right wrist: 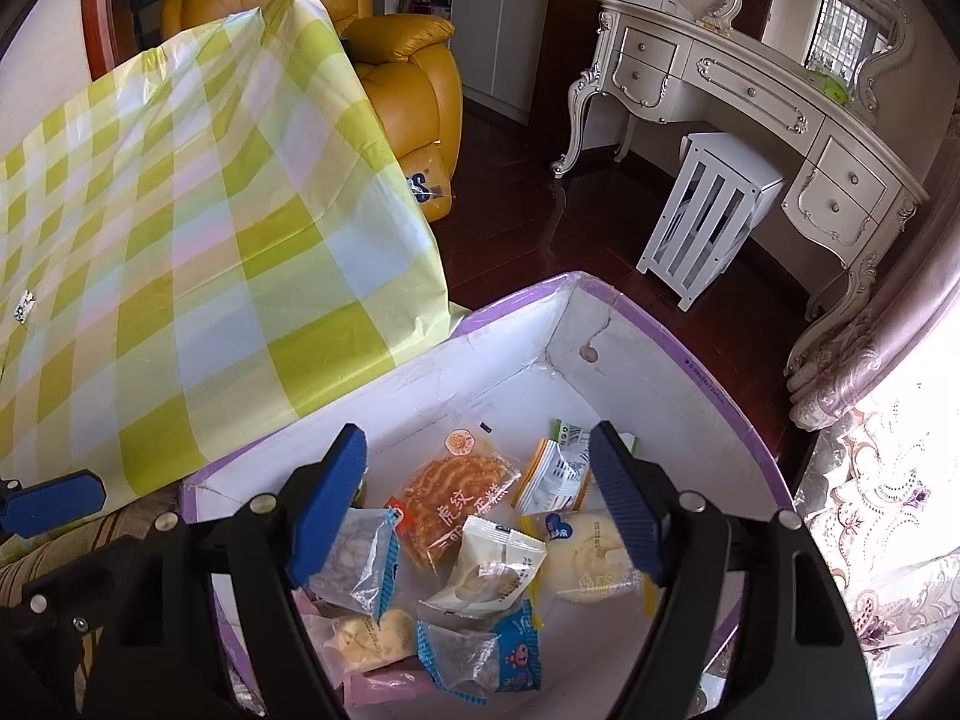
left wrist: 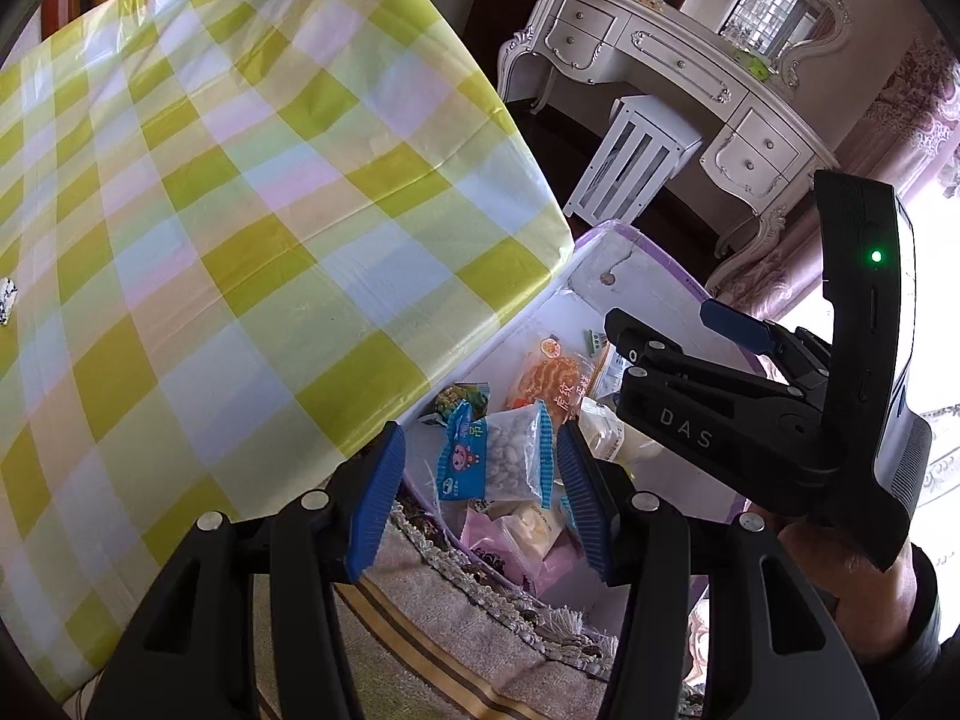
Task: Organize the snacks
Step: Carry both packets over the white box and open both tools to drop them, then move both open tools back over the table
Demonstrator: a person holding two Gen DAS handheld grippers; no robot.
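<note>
- Left claw (left wrist: 480, 480): jaws stood apart at lower centre of its own view, pads clear of everything; a blue-edged packet (left wrist: 498, 456) lay between them but below, in the box, not gripped. Judged: just let go, or lining up over the pile.
- Right claw (right wrist: 480, 498): jaws wide, empty, hanging over the box interior at lower centre of its view; nothing pressed by either pad.
- Box (right wrist: 660, 372): white inside, purple rim, set on the rug (left wrist: 432, 630) just beside the table (left wrist: 210, 210), seemingly so snacks could go straight down from the edge.
- Snacks in box: orange cake pack (right wrist: 456, 498), white bun pack (right wrist: 588, 558), blue-edged packet (right wrist: 480, 654), several clear wrappers, loosely heaped, touching and overlapping.
- Table: checked green-and-yellow cloth, upper left of both views; one small wrapper (right wrist: 24, 305) left near its left edge, well apart from the box.
- Judgement: sorting nearly finished; that lone wrapper seemed the remaining item.
- Background: white dresser (right wrist: 750, 90), upper right.
</note>
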